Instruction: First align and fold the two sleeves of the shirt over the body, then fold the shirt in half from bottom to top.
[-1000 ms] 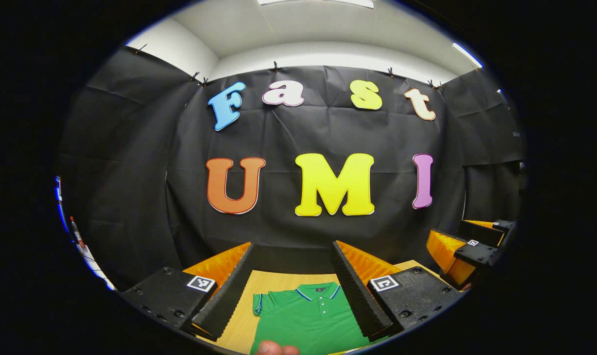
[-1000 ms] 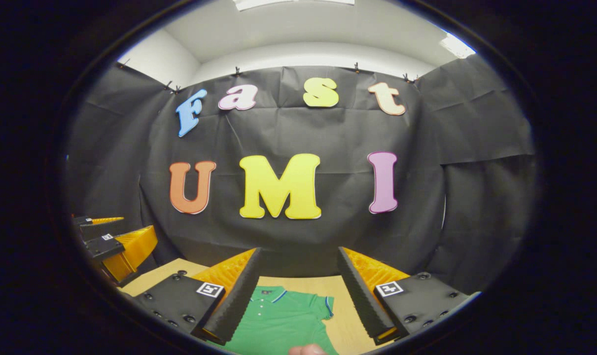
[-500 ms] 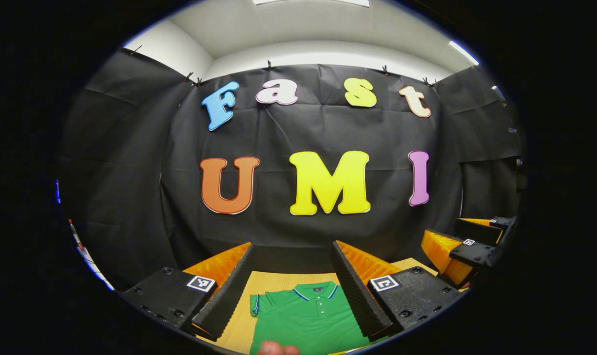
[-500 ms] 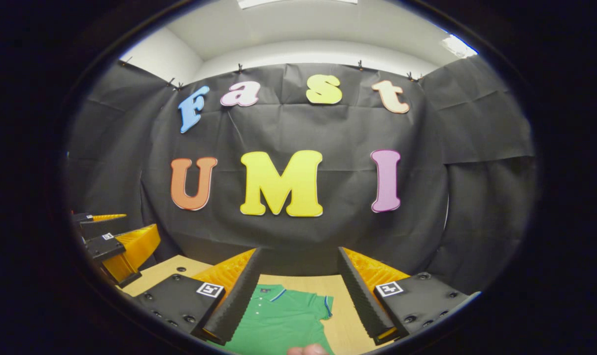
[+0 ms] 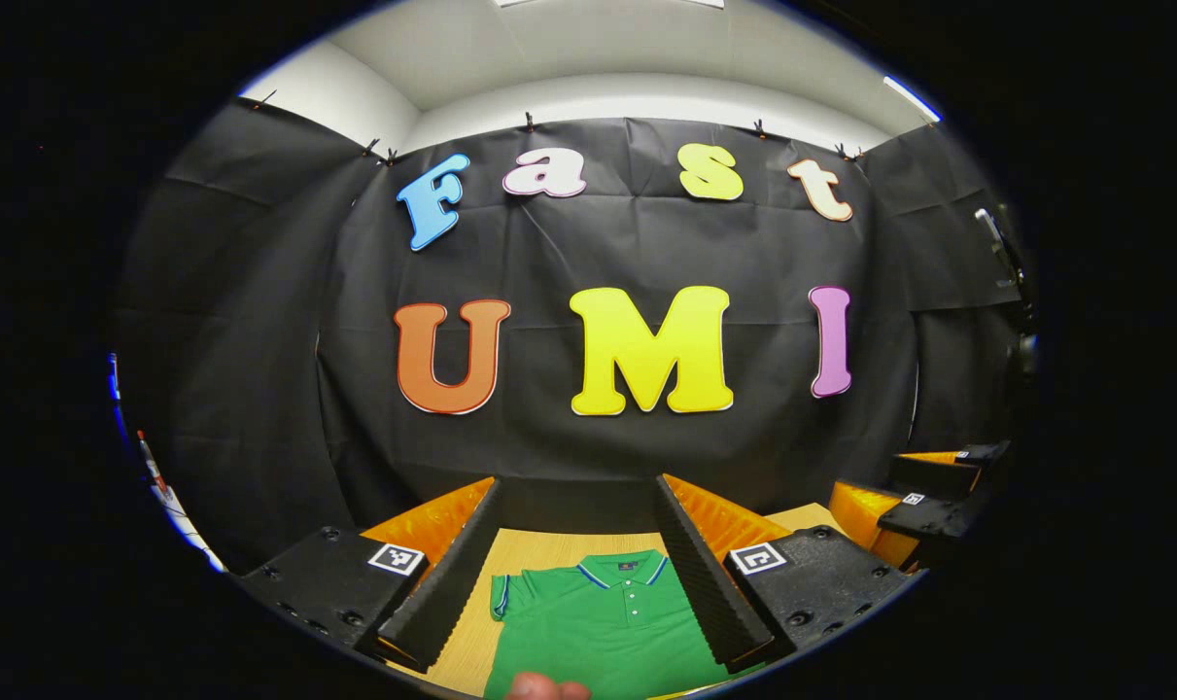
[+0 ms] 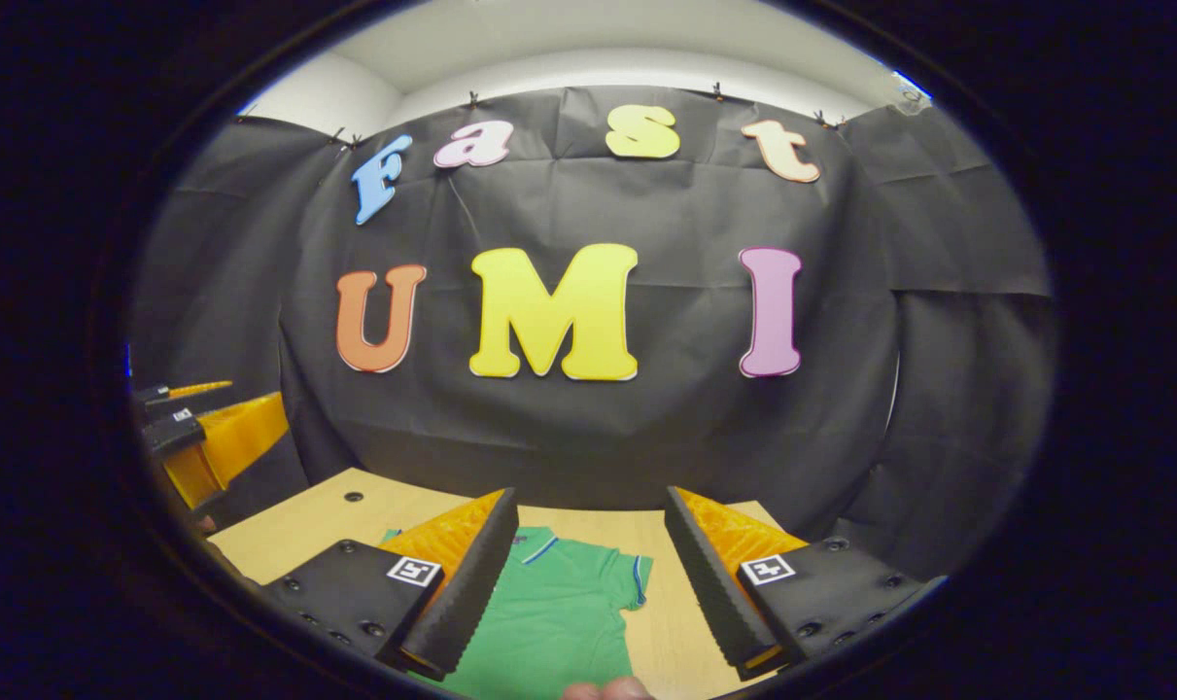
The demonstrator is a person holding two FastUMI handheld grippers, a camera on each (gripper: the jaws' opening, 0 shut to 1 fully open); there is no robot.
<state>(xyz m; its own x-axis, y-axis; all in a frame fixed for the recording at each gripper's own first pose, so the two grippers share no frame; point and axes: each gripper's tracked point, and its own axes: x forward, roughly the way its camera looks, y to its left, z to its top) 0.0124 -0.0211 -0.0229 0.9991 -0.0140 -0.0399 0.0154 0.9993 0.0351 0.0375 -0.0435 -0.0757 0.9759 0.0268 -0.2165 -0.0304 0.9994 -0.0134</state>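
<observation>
Green shirt (image 5: pixel 598 622) lies flat on the wooden table (image 6: pixel 296 520), collar toward the far wall, sleeves unfolded. The left gripper (image 5: pixel 578 506) and right gripper (image 6: pixel 588 515) hover spread apart, holding nothing. The left gripper view shows the shirt's left sleeve, the right gripper view its right sleeve; the hem is cut off.

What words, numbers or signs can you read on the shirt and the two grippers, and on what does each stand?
No readable text.
Shirt: small tag inside the collar, too small to read.
Left gripper: square black-and-white coded markers, a pattern, not words.
Right gripper: markers of the same kind, no words.
</observation>
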